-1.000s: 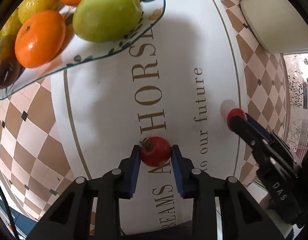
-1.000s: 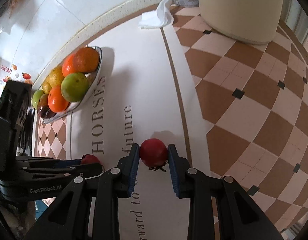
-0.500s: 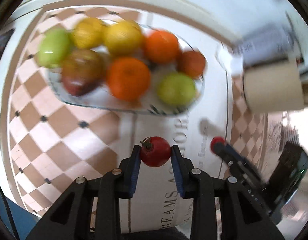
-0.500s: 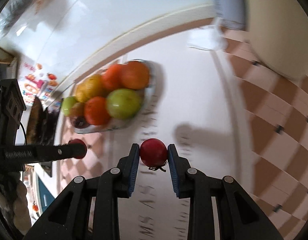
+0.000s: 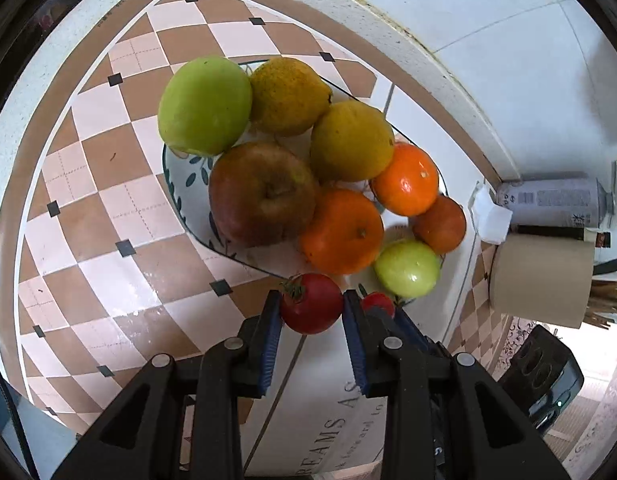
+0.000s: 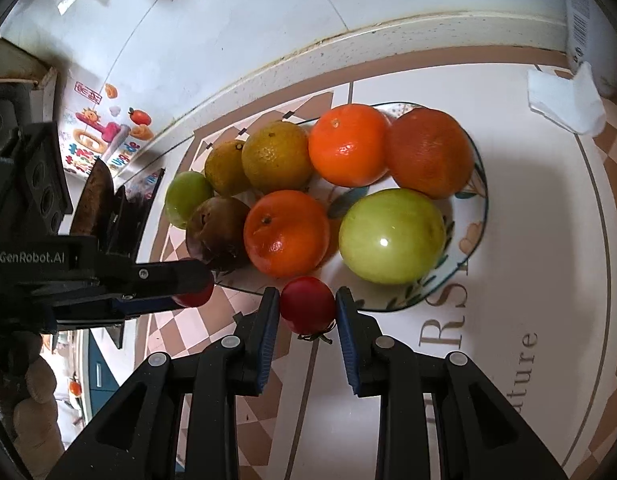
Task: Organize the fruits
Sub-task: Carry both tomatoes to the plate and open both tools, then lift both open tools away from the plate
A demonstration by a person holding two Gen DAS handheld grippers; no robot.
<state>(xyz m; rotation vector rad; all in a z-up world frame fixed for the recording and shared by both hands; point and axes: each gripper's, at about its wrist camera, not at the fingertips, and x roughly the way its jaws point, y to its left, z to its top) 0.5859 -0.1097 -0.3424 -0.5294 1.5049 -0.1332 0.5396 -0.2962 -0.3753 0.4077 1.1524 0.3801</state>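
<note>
My left claw [image 5: 311,316] is clamped on a small red tomato with a green stem [image 5: 310,308]; my right claw [image 6: 307,312] is clamped on a second small red tomato [image 6: 307,305]. Both are held at the near rim of the leaf-patterned oval ceramic plate [image 6: 474,236] piled with fruit on the tiled surface [image 5: 108,208]
</note>
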